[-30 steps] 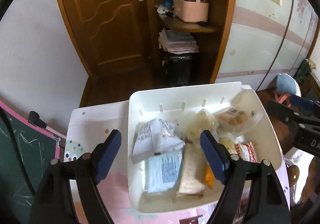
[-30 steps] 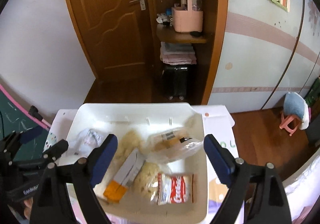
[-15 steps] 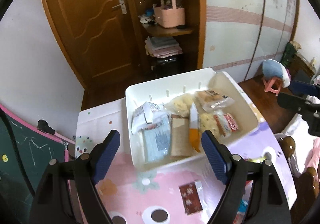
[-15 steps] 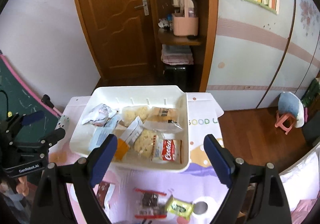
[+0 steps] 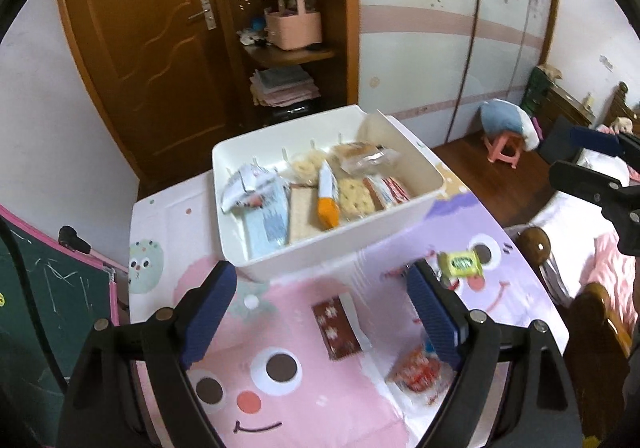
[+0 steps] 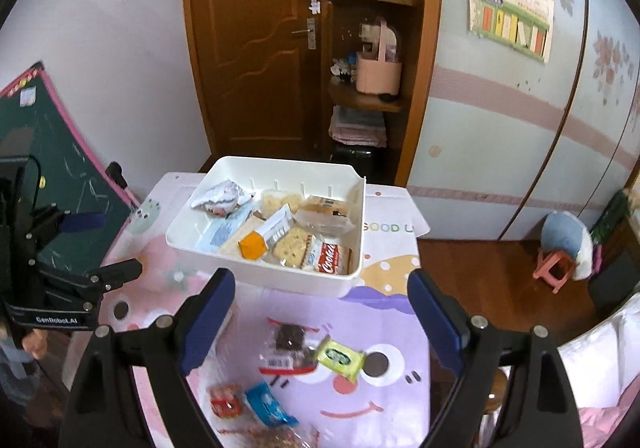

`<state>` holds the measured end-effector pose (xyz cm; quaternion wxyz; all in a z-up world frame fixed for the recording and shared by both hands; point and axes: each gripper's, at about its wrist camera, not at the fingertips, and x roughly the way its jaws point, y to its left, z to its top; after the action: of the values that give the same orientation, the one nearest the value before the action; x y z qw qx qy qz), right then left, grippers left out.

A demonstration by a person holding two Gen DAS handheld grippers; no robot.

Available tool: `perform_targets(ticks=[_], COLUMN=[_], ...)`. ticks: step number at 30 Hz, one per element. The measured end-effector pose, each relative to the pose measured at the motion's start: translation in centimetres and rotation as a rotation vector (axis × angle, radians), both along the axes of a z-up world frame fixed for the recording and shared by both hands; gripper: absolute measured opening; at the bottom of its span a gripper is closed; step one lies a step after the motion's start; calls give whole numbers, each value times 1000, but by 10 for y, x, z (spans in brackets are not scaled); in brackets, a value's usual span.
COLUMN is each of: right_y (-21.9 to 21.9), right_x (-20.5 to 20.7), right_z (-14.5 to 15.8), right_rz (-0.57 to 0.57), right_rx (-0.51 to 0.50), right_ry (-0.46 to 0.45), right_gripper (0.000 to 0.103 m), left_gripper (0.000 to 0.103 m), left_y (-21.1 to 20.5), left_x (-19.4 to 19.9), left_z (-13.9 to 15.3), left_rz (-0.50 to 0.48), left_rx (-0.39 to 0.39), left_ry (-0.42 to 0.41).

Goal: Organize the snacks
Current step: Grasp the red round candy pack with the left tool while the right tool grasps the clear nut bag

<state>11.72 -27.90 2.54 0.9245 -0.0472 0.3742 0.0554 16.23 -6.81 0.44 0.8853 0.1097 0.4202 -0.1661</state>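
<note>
I have both tongs spread wide with nothing between their pads: left gripper (image 5: 320, 312) low in its frame, right gripper (image 6: 320, 312) likewise. The white bin (image 5: 404, 208) sits centre frame on the cartoon tablecloth (image 5: 280, 408), packed with snacks, an orange-tipped packet (image 5: 327, 204) among them. My left view shows a brown chocolate packet (image 5: 336, 326) lying loose between the pads and a red wrapper (image 5: 416, 370) lower right. Only my right view shows the blue packet (image 6: 268, 404) at bottom centre, and the red Cookie pack (image 6: 330, 256) in the bin's near corner. The green candy (image 6: 340, 358) appears in both
</note>
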Motion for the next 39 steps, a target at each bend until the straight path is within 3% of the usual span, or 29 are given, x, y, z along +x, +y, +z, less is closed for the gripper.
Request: perform_targets(ticks=[8,13,25,33,39], right_y=[0,-1,6,21,28], right_x=[-36,-50,-80,-90,-87], right_z=[-29,-72,-169,-203,-214], right_rz=[37,66,139,174,211], right_rx=[-29,-64,-33,-94,-92], right_ry=[36,108,307,304,299], right_gripper=[89,88,84,84,84], left_gripper=[86,86,86,86,86], left_y=[3,14,27,2,-23], left_x=[-27,-37,-53,-59,-59], left_z=[-24,-49,-128,-162,-169], left_rz=[-16,0,26,10,-4], left_rx=[-2,0,18,-61,-96], left_ry=[49,94,238,337,352])
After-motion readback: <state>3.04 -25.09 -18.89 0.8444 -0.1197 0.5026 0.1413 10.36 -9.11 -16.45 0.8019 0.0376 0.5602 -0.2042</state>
